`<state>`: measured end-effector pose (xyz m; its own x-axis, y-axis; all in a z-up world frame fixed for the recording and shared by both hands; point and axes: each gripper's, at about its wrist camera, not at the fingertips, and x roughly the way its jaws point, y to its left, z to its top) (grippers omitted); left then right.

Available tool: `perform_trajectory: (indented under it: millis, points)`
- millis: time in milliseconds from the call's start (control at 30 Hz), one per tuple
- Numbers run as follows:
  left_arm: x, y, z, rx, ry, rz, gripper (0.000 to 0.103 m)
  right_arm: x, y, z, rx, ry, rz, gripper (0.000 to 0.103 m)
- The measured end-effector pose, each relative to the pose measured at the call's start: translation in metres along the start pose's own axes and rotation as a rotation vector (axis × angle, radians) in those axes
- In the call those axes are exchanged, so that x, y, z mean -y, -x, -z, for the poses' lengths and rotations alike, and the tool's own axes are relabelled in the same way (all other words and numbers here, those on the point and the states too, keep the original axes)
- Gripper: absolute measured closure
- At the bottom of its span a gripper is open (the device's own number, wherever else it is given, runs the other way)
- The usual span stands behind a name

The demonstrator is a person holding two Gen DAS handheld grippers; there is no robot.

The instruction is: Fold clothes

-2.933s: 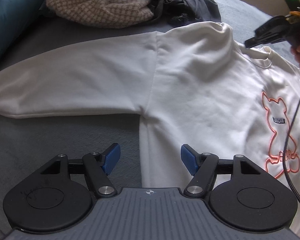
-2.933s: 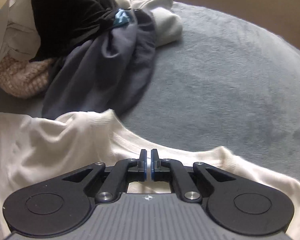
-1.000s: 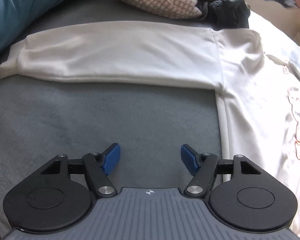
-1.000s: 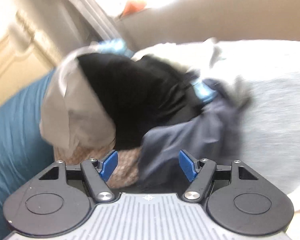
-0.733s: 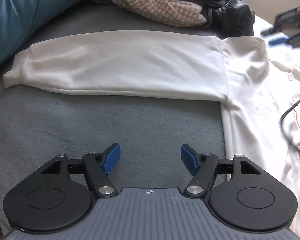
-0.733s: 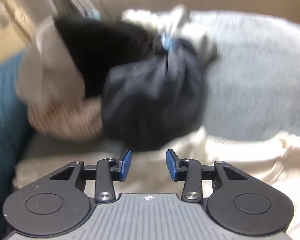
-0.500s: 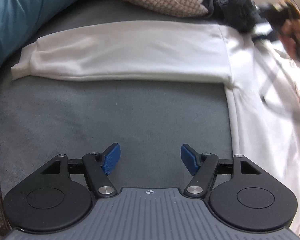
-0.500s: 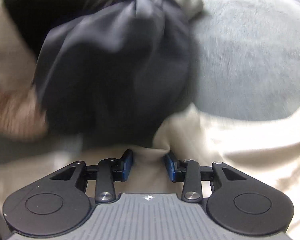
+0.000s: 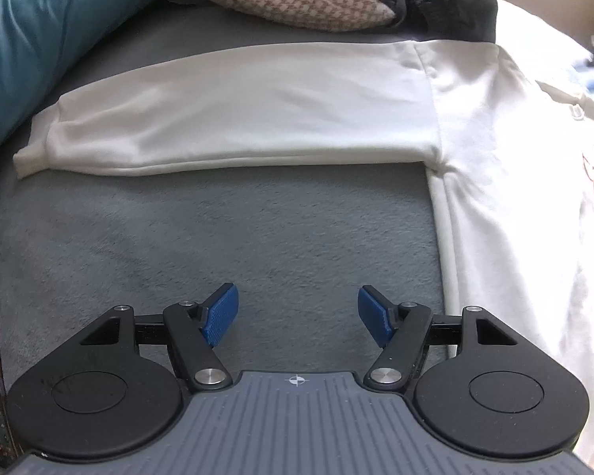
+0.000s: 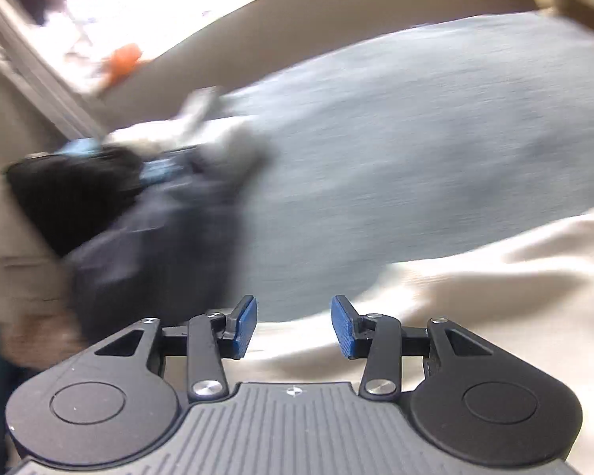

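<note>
The white long-sleeved cotton sweatshirt (image 9: 507, 150) lies flat on the grey plush blanket (image 9: 217, 237), sleeve stretched left. Both claws, left gripper (image 9: 297, 314) and right gripper (image 10: 293, 326), gape empty, the right's jaws having just opened a little. Best pinch the far-left cuff (image 9: 31, 150) cleanly, then carry it across the chest.

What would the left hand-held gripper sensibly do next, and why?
Probably reach forward to the sleeve's cuff: the left hand-held gripper is open over bare blanket, and the white sweatshirt has its sleeve stretched straight out, unfolded.
</note>
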<state>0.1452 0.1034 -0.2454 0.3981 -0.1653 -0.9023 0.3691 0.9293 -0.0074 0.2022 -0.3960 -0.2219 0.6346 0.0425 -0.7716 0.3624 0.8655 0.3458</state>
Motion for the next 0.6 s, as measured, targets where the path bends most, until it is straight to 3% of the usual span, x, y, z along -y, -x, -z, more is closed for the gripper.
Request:
perform_trajectory:
  millis: [100,233,600]
  points:
    - [0.009,0.002,0.000,-0.010,-0.017,-0.011,0.036,0.025,0.005,-0.006,-0.015,0.009,0.050,0.061]
    - [0.019,0.008,0.002,-0.023,-0.038,-0.025,0.036,0.024,0.009,-0.009,-0.065,0.115,0.028,0.062]
    - [0.020,0.023,0.015,-0.036,-0.029,-0.056,0.036,-0.100,-0.065,0.030,-0.157,0.802,0.071,0.060]
